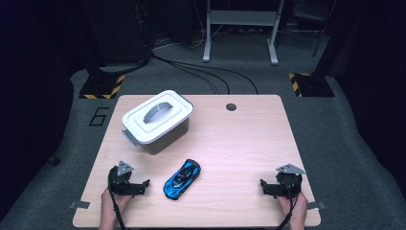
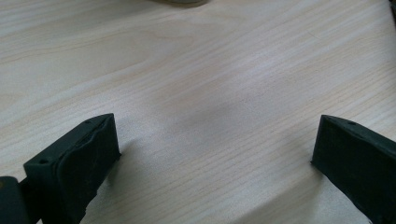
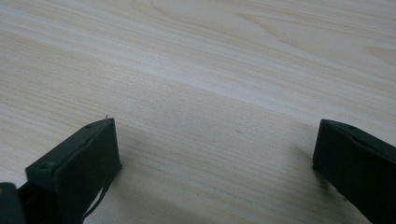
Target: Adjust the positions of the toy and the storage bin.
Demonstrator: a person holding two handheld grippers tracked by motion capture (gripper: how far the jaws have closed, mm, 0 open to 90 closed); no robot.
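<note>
Left tool (image 1: 139, 184) rests at the pale wooden surface (image 1: 239, 143) near edge, jaws spread, nothing between. Right tool (image 1: 268, 186) likewise released at the opposite corner. Blue toy sports car (image 1: 182, 179) lies at 3 o'clock of the left tool, apart. White-lidded grey plastic box (image 1: 157, 120) at 12. Both gripper views show bare wood between the jaws.

High overhead; finger cameras near shared table (image 1: 239, 143), seemingly.

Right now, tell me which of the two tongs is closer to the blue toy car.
The left tongs: they sit just beside the blue toy car, while the right tongs rest farther off near the table's right edge.
</note>
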